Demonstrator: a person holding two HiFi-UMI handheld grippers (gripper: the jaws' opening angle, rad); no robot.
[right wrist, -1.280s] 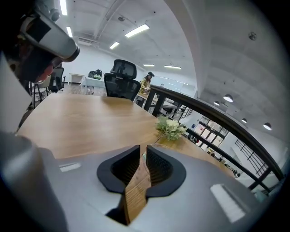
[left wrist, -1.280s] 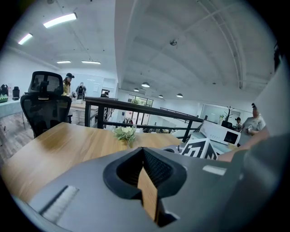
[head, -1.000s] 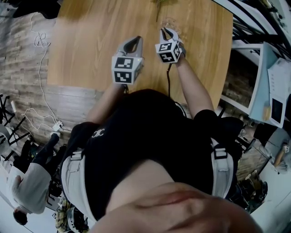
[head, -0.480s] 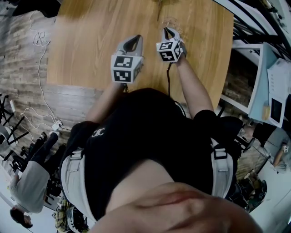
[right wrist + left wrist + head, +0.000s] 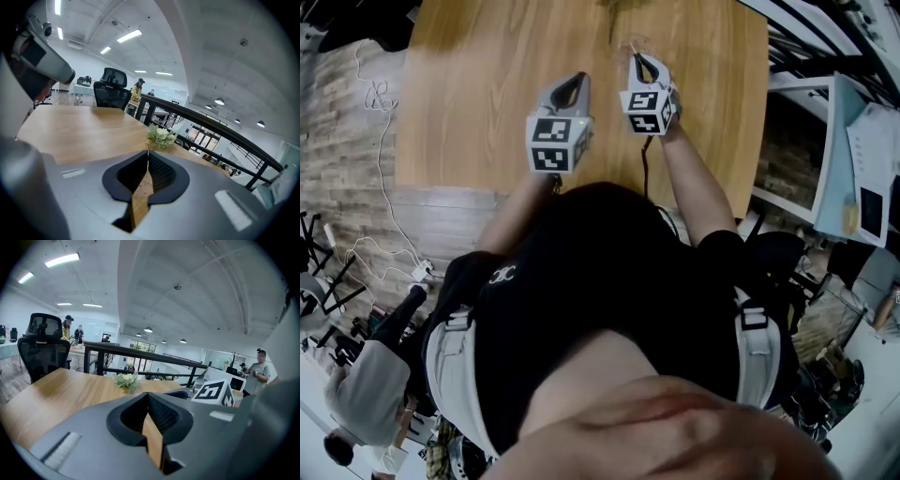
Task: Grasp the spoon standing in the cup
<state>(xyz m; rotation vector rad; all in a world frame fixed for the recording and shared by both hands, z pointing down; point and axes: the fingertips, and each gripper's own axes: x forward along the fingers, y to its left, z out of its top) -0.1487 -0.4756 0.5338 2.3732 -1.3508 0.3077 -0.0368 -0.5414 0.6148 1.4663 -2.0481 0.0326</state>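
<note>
Both grippers are held over the wooden table [image 5: 478, 94], side by side and just apart. The left gripper [image 5: 577, 81] is seen with its jaws brought together at the tips; nothing is caught between them, and only bare wood shows through the gap behind. The right gripper [image 5: 641, 62] is likewise closed tip to tip, and nothing is seen in its grip. Just beyond its tips, in the head view, a faint clear shape is seen that may be the cup [image 5: 635, 45]; the spoon is too small to be picked out there. A small leafy plant [image 5: 160, 136] is seen farther along the table, in line with the right jaws.
</note>
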